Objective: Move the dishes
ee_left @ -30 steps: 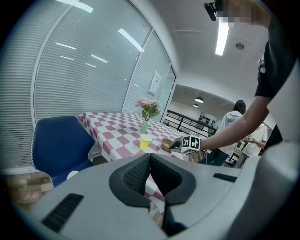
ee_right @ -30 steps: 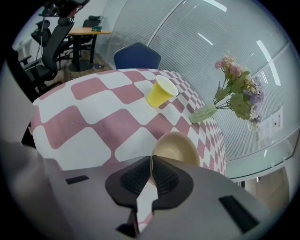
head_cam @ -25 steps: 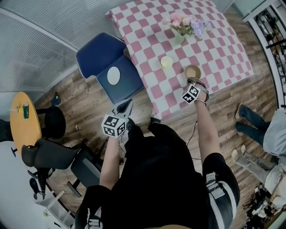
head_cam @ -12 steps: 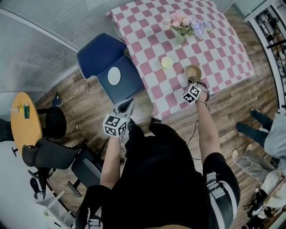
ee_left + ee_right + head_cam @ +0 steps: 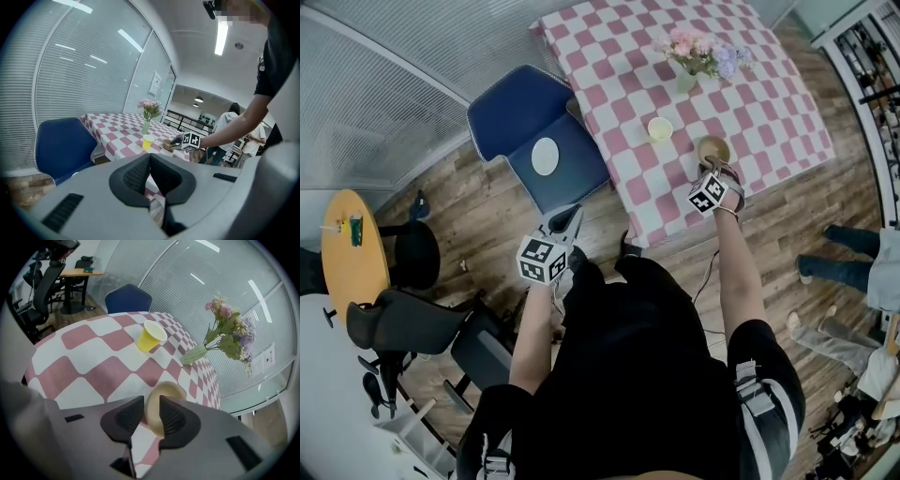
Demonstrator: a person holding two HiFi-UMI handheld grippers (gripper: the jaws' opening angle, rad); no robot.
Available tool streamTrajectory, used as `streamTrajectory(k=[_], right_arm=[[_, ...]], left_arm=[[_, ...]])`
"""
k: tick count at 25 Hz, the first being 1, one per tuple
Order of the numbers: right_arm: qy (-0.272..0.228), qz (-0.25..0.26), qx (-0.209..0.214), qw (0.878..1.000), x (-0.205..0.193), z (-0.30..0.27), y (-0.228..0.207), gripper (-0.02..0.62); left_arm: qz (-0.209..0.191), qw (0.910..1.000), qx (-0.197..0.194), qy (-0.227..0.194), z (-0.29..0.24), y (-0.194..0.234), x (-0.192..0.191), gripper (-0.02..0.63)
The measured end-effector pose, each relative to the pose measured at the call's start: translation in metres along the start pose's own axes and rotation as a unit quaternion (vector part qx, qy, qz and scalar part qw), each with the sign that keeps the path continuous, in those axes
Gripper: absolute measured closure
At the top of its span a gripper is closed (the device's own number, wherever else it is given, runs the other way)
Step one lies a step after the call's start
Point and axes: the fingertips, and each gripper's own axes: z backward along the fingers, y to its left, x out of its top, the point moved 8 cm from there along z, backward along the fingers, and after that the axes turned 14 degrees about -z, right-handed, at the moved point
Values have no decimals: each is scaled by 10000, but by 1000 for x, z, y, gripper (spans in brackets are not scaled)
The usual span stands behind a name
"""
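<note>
**Right arm:** reaching straight out over the near edge of the table, forearm extended. The right gripper is tilting steeply down at the tan bowl.

**Right tongs:** the jaws have just been opening and are now standing released. The bowl's near rim is sitting between the pads, and the bowl is resting on the pink-and-white checked cloth, near the table's front edge.

**Left arm:** bending at the elbow and staying close to the body. The left gripper is pointing forward and slightly down towards the blue chair.

**Left tongs:** clenched, pad against pad, gripping nothing.

**Other dishes:** a white plate is lying on the chair seat. A yellow cup is standing upright on the cloth, just beside the bowl.

**Also on the table:** a vase of flowers is sitting further back.

**Writing:** each gripper's cube is showing black-and-white square markers. A wall notice is hanging too small to read.
</note>
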Motion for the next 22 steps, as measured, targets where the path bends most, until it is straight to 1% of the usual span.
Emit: streamTrajectory(k=[5,10,14,22], right_arm=[[-1,-26,-111,9999,16,11,15,476],[-8,-133,-145,9998,33,26,38,477],[15,-146,-148,9998,52,36,64,480],[-11,-2,-90,10000,95,49,121,488]], left_arm=[[-24,10000,-60,-32,19,16,-5,584],[-26,9999,-109,-37,47,35,-14,583],[-53,9999,-101,-69,74,57,-21,584],[-19,9999,-58,-85,125,100,-45,583]])
